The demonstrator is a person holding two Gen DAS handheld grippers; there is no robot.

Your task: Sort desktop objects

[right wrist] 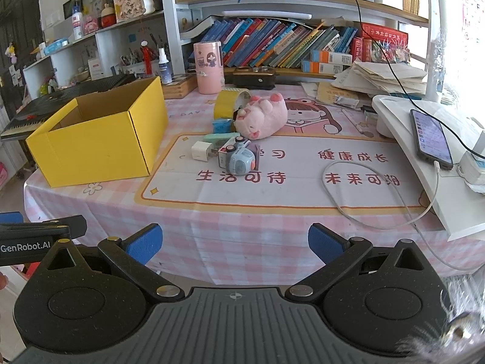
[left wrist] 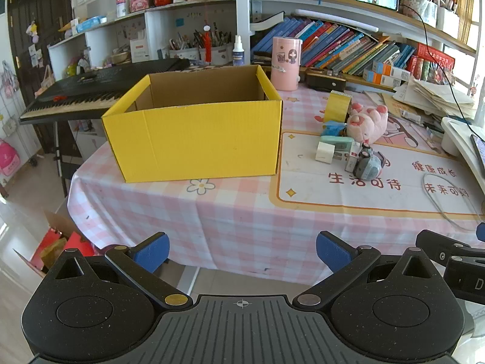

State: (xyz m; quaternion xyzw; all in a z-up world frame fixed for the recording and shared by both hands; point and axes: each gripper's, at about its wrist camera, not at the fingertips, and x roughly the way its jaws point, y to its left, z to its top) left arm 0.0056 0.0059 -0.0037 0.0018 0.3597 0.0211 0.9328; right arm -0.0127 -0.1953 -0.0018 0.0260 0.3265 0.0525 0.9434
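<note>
Both grippers off the near table edge, nothing held. Left gripper: fingers spread wide, empty. Right gripper: same, wide and empty.

Yellow box sits open-topped at approx 10 o'clock from the right gripper, dead ahead (12) of the left; looks empty from what shows of the inside. Items to sort are clustered on the printed mat, approx 12 o'clock from the right gripper: white charger cube, toy car, green flat case, pink plush, yellow tape roll, small blue packet. Several touch or overlap.

Judgement: sorting not yet started; step in hand = first pick.
- Use the right gripper, closer to the pile.
- Take an outer item first (cube or car) so neighbours aren't dragged.
- Come in from above w/ fingers straddling the item.
- Avoid white cable at 2 o'clock.
- Left gripper can steady the box.
</note>
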